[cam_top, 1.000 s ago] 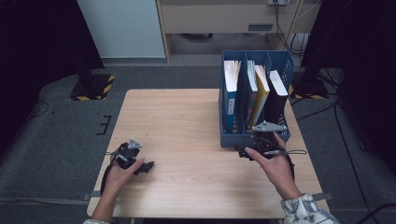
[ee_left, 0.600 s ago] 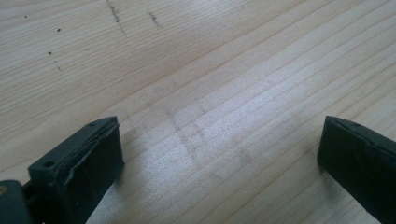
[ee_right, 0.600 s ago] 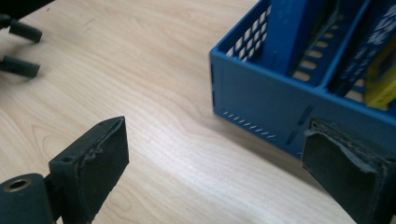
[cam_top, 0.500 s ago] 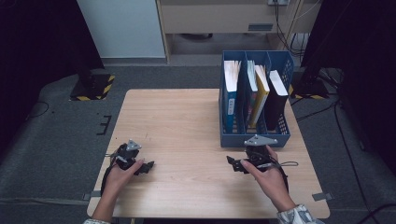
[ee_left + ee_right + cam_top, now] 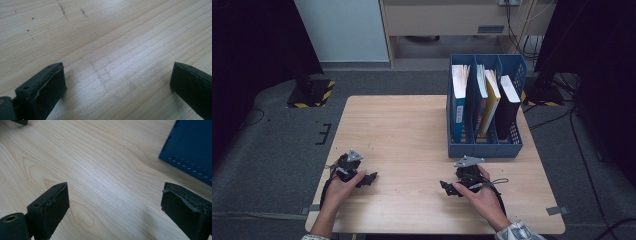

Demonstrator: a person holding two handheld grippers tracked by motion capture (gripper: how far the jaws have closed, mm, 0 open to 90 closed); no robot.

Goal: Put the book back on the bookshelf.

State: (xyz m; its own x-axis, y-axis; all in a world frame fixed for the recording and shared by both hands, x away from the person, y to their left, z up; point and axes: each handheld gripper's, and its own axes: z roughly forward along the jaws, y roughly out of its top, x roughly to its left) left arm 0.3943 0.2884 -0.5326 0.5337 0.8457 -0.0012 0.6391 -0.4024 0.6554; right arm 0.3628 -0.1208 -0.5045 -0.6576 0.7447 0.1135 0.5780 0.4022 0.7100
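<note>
Both grippers, left (image 5: 368, 177) and right (image 5: 447, 187), low over my table (image 5: 407, 130), jaws wide, empty.
High view shows books (image 5: 492, 97) in the blue file rack (image 5: 484, 149); right gripper view catches its corner (blue).

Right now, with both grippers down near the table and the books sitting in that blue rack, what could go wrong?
1. The right gripper is close to the rack; a reach from here might clip its front wall and shove it.
2. The yellow book leans; a knock could tip it.
3. Both grippers' fingers hang low over the table and could scrape it.
</note>
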